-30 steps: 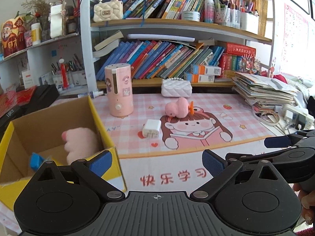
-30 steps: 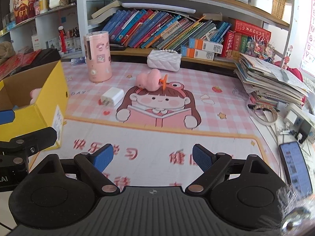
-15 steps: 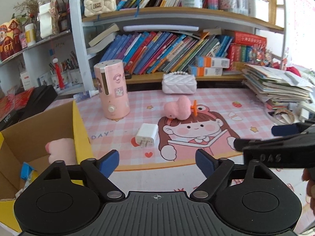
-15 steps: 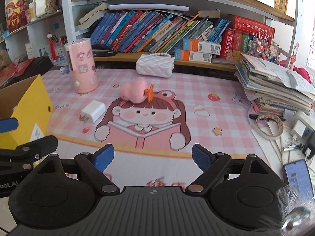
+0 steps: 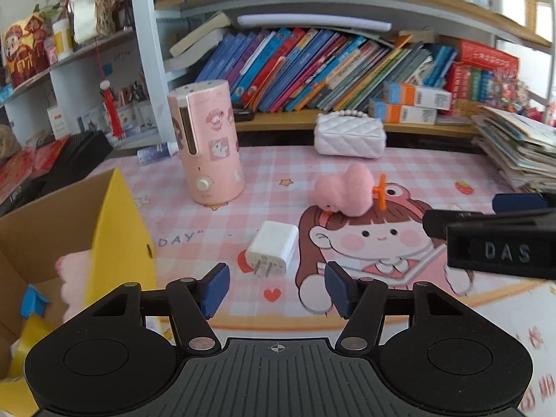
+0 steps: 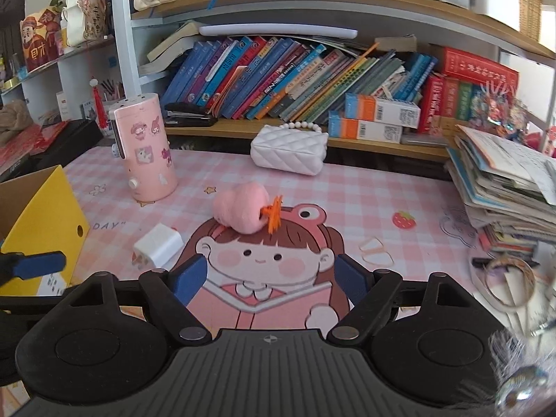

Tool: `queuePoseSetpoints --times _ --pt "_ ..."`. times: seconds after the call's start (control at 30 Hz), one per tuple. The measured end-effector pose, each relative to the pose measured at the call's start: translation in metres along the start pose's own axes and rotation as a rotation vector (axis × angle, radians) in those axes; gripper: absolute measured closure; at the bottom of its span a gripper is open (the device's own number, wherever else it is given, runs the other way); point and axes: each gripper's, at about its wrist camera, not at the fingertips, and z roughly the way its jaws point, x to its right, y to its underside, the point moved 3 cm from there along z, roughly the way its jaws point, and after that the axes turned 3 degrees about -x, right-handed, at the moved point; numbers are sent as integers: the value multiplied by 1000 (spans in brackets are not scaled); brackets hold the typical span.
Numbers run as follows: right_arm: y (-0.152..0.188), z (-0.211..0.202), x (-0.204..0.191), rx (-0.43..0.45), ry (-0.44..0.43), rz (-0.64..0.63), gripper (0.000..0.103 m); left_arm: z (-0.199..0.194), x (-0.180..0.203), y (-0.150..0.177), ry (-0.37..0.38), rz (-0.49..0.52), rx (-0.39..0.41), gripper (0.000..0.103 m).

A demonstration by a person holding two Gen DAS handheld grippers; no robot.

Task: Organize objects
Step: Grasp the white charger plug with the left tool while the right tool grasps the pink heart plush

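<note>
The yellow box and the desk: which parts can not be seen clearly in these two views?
- Yellow box: left wrist view, floor mostly hidden by its wall and the left gripper; pink plush blurred.
- White charger: right wrist view, prongs blurred.
- Tape ring: right wrist view, blurred near the edge.

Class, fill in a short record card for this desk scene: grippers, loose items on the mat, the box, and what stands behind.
left gripper: open, holding nothing, white charger just ahead
right gripper: open, holding nothing
pink plush toy: lies on the mat, orange piece at its side
cardboard box: at the left, open top, a pink soft item inside
pink cylinder: upright on the mat
white quilted purse: at the mat's back edge
</note>
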Motion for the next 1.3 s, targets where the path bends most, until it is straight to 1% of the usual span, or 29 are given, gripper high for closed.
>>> queuePoseSetpoints --times 0.23,0.4,0.47,0.53,0.6,0.63,0.67,0.73,0.77,0.87,0.97,1.07,1.17,1.2,1.23,1.27,1.3 --pt "-13 37 6 -13 -15 -5 23 51 -1 -16 -58 -43 -55 43" --pt "-24 67 10 -26 -44 -8 23 84 2 -23 -84 -42 -92 41" --pt "-29 79 10 -29 -60 -20 22 97 1 -24 -80 -44 -116 39" --pt "-35 89 9 -27 -70 -47 16 107 0 -23 -76 -48 -136 38" --pt "-41 99 8 -22 -81 -90 14 116 -1 -22 -68 -52 -151 38" --pt "-44 104 6 -17 -85 -116 11 118 -1 -22 -61 -54 -158 38" --pt "-47 110 5 -18 -93 -143 10 120 -1 -21 -55 -60 -155 41" --pt "-50 120 2 -17 -108 -188 9 120 -2 -20 -33 -82 -156 47" --pt "-52 126 0 -20 -116 -209 9 120 -4 -21 -18 -95 -159 52" --pt "-57 143 -5 -33 -134 -254 9 117 -4 -20 -11 -82 -169 58" --pt "-62 160 -12 -59 -157 -286 9 106 -10 -20 -2 -122 -178 59" --pt "-64 175 -20 -83 -179 -328 9 87 -16 -19 37 -159 -164 59" --pt "-59 189 -25 -135 -195 -367 13 64 -19 -20 70 -174 -137 59" --pt "-56 194 -27 -157 -193 -377 17 57 -20 -21 86 -180 -128 59" --pt "-54 198 -27 -174 -188 -385 29 50 -21 -21 92 -183 -121 59" --pt "-52 201 -27 -191 -186 -386 37 44 -22 -21 98 -186 -114 59" --pt "-52 202 -25 -189 -200 -362 46 38 -24 -20 109 -191 -107 59"
